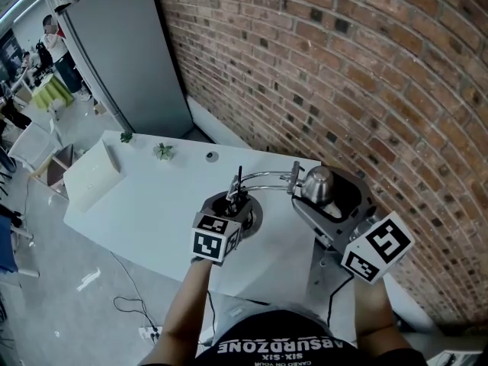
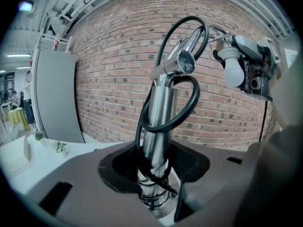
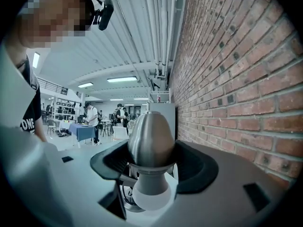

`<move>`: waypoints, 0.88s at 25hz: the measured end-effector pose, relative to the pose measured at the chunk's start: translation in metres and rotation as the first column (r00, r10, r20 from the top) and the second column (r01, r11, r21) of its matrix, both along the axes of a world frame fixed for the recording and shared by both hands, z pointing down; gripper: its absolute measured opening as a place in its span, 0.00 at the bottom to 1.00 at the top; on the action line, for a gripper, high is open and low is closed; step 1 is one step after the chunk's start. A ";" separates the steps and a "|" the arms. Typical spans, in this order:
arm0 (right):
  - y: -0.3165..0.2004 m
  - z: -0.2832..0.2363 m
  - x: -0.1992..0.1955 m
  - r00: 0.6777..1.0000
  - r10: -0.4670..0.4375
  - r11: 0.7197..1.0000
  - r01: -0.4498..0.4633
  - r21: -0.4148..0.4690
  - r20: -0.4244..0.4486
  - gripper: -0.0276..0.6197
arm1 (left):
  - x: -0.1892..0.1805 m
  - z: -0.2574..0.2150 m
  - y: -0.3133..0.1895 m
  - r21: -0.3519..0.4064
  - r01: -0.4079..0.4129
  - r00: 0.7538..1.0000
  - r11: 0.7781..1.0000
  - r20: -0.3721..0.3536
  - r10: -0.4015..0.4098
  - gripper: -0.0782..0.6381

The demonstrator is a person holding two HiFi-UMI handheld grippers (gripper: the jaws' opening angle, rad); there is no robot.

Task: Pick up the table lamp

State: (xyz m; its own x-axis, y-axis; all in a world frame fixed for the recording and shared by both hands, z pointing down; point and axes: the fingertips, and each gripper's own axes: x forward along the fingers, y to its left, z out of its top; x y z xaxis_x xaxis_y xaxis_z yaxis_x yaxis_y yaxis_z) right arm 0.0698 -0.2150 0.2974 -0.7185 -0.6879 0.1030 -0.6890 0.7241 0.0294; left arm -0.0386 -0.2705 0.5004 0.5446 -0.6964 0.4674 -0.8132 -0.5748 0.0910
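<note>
Both claws (image 2: 156, 162) (image 3: 149, 162) tight around table lamp (image 1: 316, 183)

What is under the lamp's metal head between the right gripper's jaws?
A white bulb sticks out below the metal head, pointing down. Beyond it, a bit of the lamp's round base shows; the jaws cover the rest.
</note>
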 end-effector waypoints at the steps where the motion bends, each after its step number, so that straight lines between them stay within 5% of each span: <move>1: 0.001 -0.003 0.000 1.000 0.000 1.000 0.000 0.006 0.001 0.50 | 0.001 -0.004 0.001 0.008 -0.002 1.000 1.000 -0.002 0.002 0.37; 22: 0.010 -0.026 0.001 1.000 -0.002 0.998 0.000 0.056 0.029 0.50 | 0.002 -0.041 0.005 0.068 -0.009 1.000 0.998 -0.018 0.011 0.36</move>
